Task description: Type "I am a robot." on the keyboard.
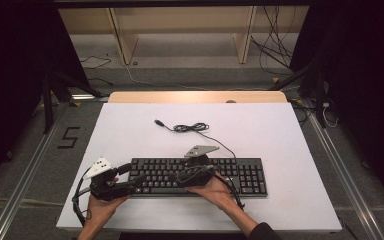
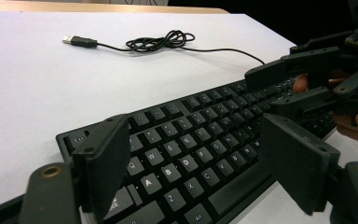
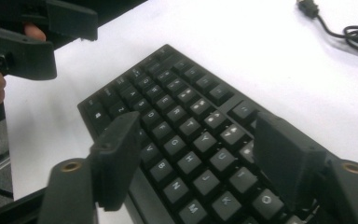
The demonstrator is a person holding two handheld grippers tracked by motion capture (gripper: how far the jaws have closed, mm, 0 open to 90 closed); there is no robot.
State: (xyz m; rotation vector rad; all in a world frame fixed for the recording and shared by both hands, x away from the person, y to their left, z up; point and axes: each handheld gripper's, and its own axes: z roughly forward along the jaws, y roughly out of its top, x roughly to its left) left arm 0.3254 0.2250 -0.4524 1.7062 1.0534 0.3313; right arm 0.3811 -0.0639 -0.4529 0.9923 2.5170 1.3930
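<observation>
Both grippers over the keyboard [image 1: 200,175]: left gripper [image 2: 193,161] and right gripper [image 3: 196,154] w/ jaws spread, gripping nothing. Tip: come straight down, one key only, light touch.

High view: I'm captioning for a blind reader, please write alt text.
A black plastic computer keyboard lies on a white table, with the open left gripper and open right gripper over its keys. Behind it, its thin black USB cable lies coiled.
</observation>
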